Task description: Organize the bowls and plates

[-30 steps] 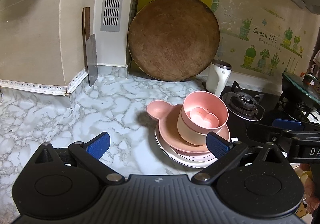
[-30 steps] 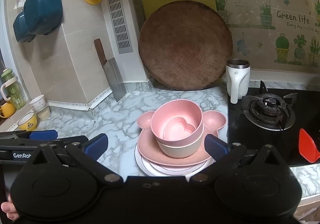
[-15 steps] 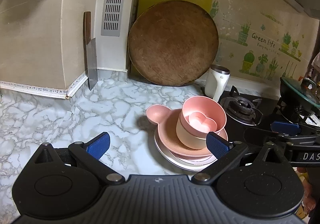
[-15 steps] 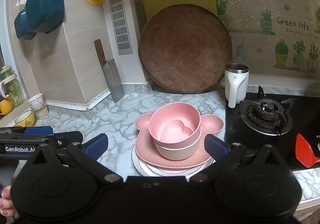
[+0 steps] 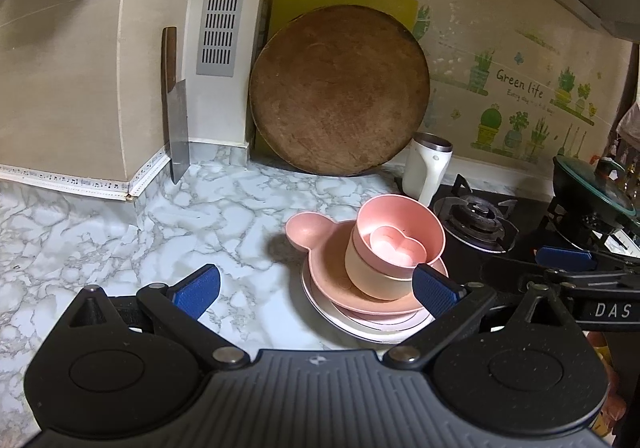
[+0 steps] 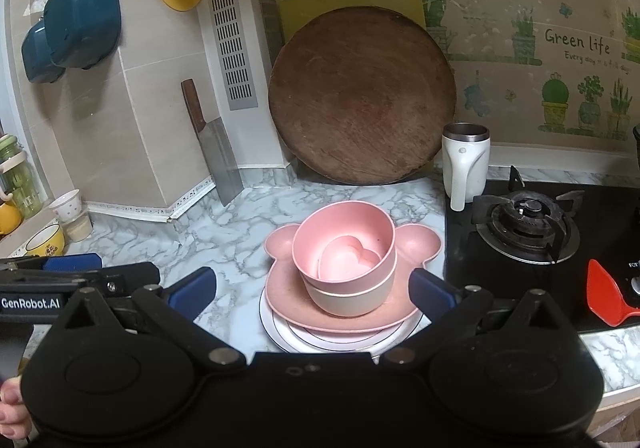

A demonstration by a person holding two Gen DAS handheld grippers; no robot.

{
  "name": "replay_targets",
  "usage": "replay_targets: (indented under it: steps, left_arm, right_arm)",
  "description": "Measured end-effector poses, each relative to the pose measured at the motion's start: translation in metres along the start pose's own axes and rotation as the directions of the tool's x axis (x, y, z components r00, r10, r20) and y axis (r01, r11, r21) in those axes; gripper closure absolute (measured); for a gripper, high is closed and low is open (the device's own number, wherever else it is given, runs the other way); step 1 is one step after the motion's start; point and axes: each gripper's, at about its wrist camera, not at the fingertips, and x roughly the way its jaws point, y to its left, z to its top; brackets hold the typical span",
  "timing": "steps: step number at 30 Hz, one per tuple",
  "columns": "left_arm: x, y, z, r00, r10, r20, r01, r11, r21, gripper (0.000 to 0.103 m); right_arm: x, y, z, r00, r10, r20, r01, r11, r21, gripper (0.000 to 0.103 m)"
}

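One stack of dishes stands on the marble counter. A small pink heart-shaped dish lies inside a pink bowl, which nests in a beige bowl. Under them lie a pink bear-eared plate and white plates. My right gripper is open, its blue pads on either side of the stack's near edge, apart from it. My left gripper is open too, left of the stack and above bare counter.
A round wooden board and a yellow board lean on the back wall, a cleaver on the left wall. A white mug stands by the gas hob. A red spatula lies on it. Cups sit far left.
Both grippers have drawn back and up from the stack, which now looks smaller and farther. The dishes have not moved and both grippers stay open.
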Motion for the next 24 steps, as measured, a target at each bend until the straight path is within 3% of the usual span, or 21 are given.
replay_targets:
  steps: [24]
  left_arm:
    - [0.013,-0.002,-0.004,0.999,-0.032,-0.025,0.033,0.999,0.037,0.0]
  right_arm:
    - [-0.001,0.004,-0.002,0.996,-0.076,-0.037,0.076,0.997,-0.003,0.0]
